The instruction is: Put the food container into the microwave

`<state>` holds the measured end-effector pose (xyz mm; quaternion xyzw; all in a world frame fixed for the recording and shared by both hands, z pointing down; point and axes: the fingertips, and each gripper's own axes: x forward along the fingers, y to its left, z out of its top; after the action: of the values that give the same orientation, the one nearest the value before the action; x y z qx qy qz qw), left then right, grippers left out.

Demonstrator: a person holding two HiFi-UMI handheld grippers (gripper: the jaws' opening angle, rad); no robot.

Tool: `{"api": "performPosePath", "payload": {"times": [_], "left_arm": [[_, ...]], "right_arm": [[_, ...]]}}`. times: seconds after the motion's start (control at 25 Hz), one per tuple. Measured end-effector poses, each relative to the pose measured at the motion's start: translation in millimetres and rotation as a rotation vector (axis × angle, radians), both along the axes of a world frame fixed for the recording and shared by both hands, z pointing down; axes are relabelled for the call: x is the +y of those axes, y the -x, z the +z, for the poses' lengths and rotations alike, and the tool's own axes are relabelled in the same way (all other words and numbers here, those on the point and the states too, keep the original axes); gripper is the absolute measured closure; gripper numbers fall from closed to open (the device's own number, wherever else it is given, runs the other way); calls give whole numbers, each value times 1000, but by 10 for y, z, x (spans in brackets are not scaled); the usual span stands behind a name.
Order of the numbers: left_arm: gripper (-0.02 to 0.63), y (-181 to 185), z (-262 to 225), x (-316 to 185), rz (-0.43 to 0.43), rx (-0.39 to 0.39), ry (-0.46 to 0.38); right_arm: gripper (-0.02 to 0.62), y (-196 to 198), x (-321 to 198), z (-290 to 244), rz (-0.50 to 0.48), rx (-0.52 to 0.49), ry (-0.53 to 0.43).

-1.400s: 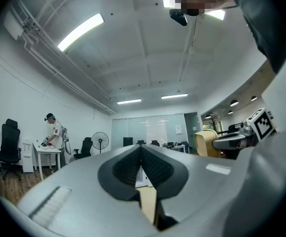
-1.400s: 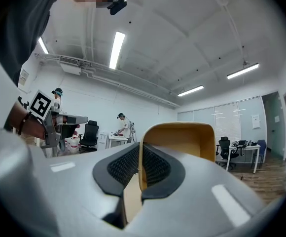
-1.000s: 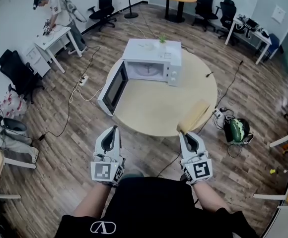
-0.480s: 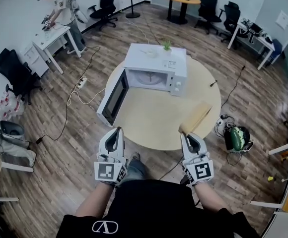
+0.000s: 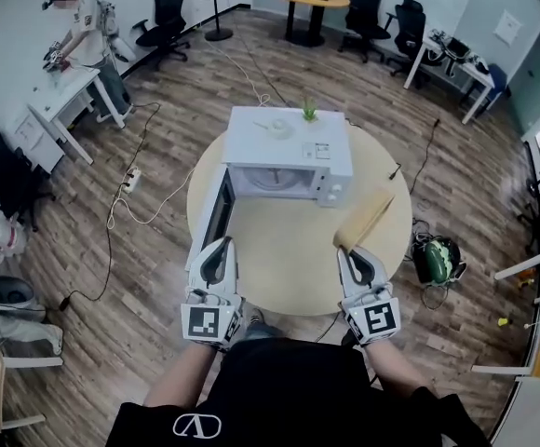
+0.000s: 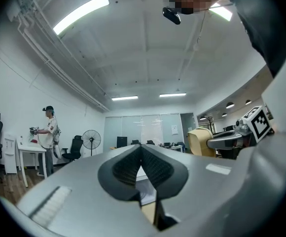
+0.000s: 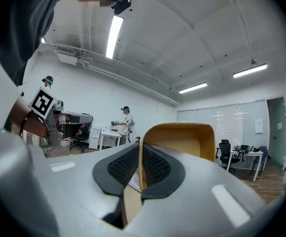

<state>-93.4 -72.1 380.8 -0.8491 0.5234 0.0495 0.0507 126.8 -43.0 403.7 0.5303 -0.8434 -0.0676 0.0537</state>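
Food container (image 5: 367, 218), pinched by the right gripper (image 5: 348, 251), is not yet in the open microwave (image 5: 289, 153); left gripper (image 5: 219, 244) is closed, empty.

A: What colour is recorded for the food container (image 5: 367, 218)?

B: A plain tan yellow is seen, with no pattern. The microwave (image 5: 289, 147) is shown in white, and its door (image 5: 214, 217) is fitted with a dark window.

A: And for the left gripper (image 5: 221, 241) and the right gripper (image 5: 348, 250)?

B: Both are finished in pale grey, with black ribbed pads (image 7: 155, 164). The marker cubes (image 5: 205, 322) are printed with black-and-white squares.

A: The surroundings?

B: The round table (image 5: 289, 259) is coloured light beige. The floor (image 5: 130, 277) is patterned in brown wood-grain planks. A black shirt (image 5: 279, 389) with a white emblem is worn.
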Motion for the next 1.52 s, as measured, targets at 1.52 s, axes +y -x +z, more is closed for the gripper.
{"api": "performPosePath", "payload": {"times": [1.52], "left_arm": [[606,94,537,-1455,12,4,144]], "right_arm": [[572,714,-1713,552,-176,259,119]]}}
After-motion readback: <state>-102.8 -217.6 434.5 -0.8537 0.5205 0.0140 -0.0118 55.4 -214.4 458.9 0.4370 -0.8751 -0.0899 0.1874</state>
